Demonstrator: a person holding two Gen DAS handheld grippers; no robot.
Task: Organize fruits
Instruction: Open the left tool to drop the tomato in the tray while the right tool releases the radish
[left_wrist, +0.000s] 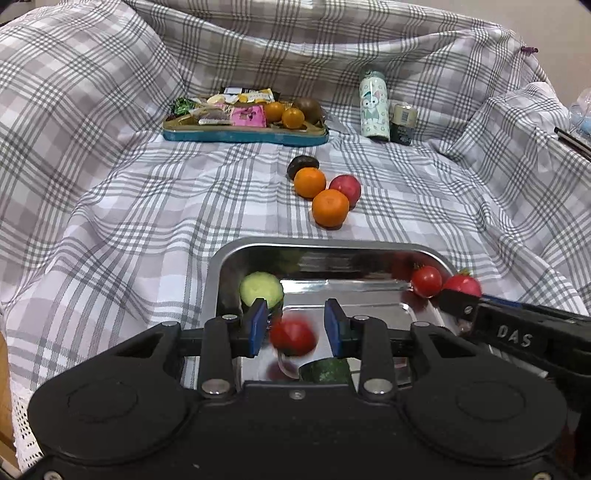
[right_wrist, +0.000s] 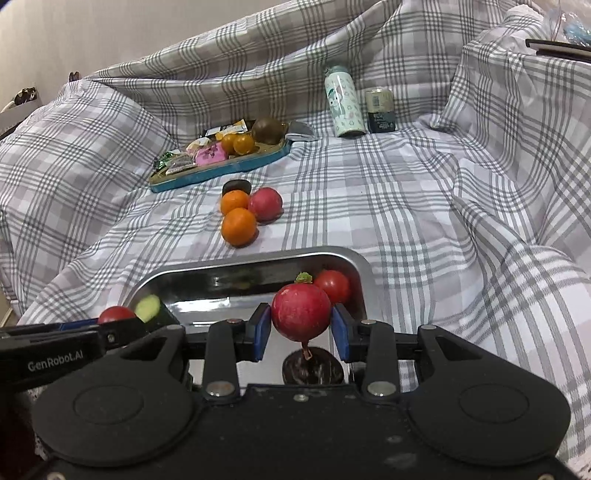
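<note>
A steel tray (left_wrist: 258, 246) (right_wrist: 354, 258) lies on the checked cloth. My left gripper (left_wrist: 297, 326) is open above it; a blurred red tomato (left_wrist: 292, 336) sits between its pads, not touched. A cucumber piece (left_wrist: 261, 288) and a second tomato (left_wrist: 426, 280) lie in the tray. My right gripper (right_wrist: 301, 332) is shut on a red radish (right_wrist: 301, 312) over the tray's right end, above a dark fruit (right_wrist: 314, 369). Two oranges (left_wrist: 330, 207) (right_wrist: 239, 226), a red fruit (left_wrist: 345, 186) and a dark fruit (left_wrist: 303, 165) lie on the cloth beyond.
A blue tin tray (left_wrist: 243, 134) (right_wrist: 221, 173) at the back holds snack packets, two small oranges and a brownish fruit. A patterned bottle (left_wrist: 375, 105) (right_wrist: 343, 107) and a small can (left_wrist: 402, 123) stand at the back right. Cloth folds rise on all sides.
</note>
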